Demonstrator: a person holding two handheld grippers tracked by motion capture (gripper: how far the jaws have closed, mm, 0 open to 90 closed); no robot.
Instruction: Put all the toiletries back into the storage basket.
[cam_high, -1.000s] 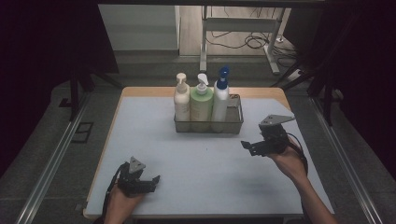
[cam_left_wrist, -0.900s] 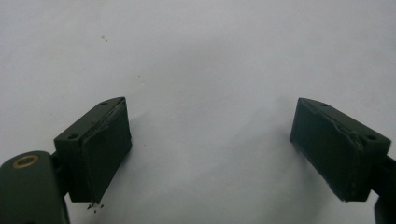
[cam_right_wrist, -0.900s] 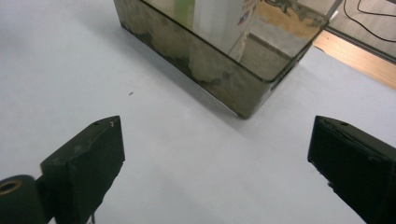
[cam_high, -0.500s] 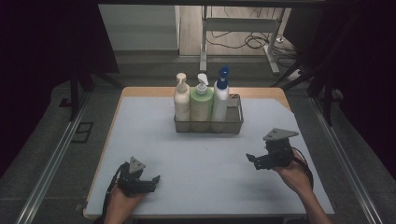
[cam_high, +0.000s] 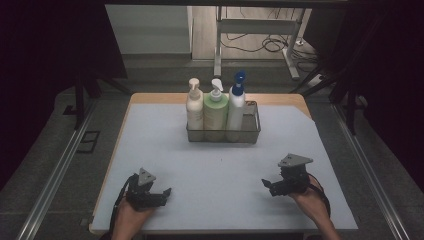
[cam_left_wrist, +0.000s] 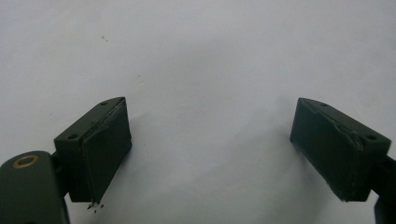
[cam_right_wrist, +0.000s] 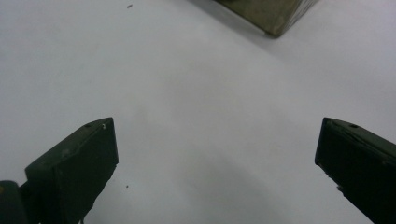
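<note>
Both grippers sit low at the near edge of the desk (cam_high: 165, 145), jaws spread wide and empty: left gripper (cam_high: 159, 194) near left, right gripper (cam_high: 268, 184) near right. Well beyond them, the wire basket (cam_high: 251, 131) holds three pump bottles (cam_high: 216, 111) upright, side by side, at the far middle.

A lab test bay — dark curtains (cam_high: 45, 60) either side, cables (cam_high: 260, 45) on the floor upper centre, a lone table (cam_high: 150, 125).
</note>
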